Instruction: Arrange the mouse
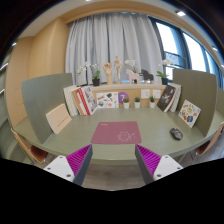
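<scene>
A dark computer mouse lies on the green table, to the right of a maroon mouse mat that lies flat in the middle. My gripper is open and empty, hovering over the table's near edge. Its fingers with magenta pads point at the mat, which lies just beyond them. The mouse is ahead and well to the right of the right finger.
Books and cards stand along the table's back edge, with small plant pots and more books to the right. Green chair backs flank the table. Curtains and windows lie behind.
</scene>
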